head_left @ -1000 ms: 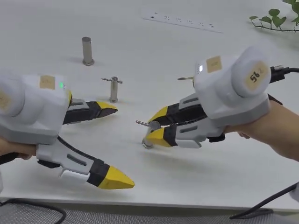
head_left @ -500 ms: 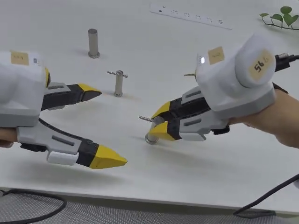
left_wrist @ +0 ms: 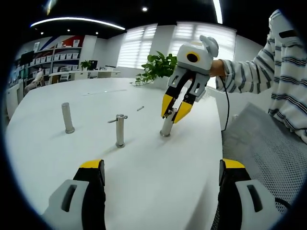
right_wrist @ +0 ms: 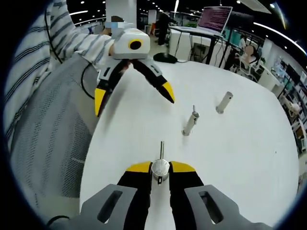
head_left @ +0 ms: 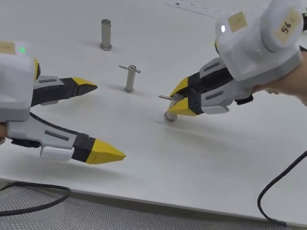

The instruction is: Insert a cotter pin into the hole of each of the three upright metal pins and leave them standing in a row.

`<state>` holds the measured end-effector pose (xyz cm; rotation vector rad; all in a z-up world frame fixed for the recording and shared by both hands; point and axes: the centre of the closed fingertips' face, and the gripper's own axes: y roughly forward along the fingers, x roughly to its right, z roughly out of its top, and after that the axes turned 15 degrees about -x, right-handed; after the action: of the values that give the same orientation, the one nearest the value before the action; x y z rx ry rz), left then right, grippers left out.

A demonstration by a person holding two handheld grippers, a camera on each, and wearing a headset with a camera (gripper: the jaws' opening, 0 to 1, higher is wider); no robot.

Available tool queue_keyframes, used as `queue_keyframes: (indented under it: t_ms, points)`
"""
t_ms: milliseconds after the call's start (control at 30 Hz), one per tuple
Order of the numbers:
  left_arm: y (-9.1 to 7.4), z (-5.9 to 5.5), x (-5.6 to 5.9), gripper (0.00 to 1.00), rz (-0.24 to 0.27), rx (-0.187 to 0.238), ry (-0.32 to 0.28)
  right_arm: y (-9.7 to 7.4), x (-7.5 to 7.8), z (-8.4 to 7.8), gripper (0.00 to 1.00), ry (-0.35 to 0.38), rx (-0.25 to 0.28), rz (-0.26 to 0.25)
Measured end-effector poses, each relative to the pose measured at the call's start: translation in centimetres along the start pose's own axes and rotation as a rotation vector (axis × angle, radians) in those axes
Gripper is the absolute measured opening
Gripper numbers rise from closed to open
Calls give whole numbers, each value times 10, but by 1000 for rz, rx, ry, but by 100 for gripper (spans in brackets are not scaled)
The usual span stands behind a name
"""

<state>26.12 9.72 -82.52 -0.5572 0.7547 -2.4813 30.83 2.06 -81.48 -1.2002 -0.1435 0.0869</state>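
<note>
Three upright metal pins stand on the white table (head_left: 158, 163). The far pin (head_left: 105, 34) is bare. The middle pin (head_left: 129, 79) has a cotter pin through its top. My right gripper (head_left: 180, 100) is shut on the top of the near pin (head_left: 170, 115), and a cotter pin (head_left: 165, 97) pokes out of it to the left. From the right gripper view, the near pin's round head (right_wrist: 160, 168) sits between the jaws of the right gripper (right_wrist: 160, 167). My left gripper (head_left: 101, 120) hangs open and holds nothing, left of the pins, its own tips (left_wrist: 161, 167) far apart.
A white power strip (head_left: 192, 7) lies at the table's far edge. A loose cotter pin (left_wrist: 140, 108) rests on the table beyond the pins. A black cable (head_left: 33, 206) runs below the front edge. A plant (left_wrist: 156, 67) stands at the far end.
The head camera has shifted. My left gripper has drawn back to the left, away from the middle pin. The right gripper stays shut on the near pin.
</note>
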Motion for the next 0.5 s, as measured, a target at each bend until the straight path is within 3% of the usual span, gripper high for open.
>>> queue_keyframes:
  t_ms: [67,233,500]
  points:
    - [-3,2,-1,100,8,10,-5,-2,8,-1,14,-33,4,-5]
    - [-10,6,-3,100,29,28,-19,-2,22,-1,14,-15,29,6]
    - [-19,9,-9,99,66,24,-22,6,34,-11,14,-11,6,17]
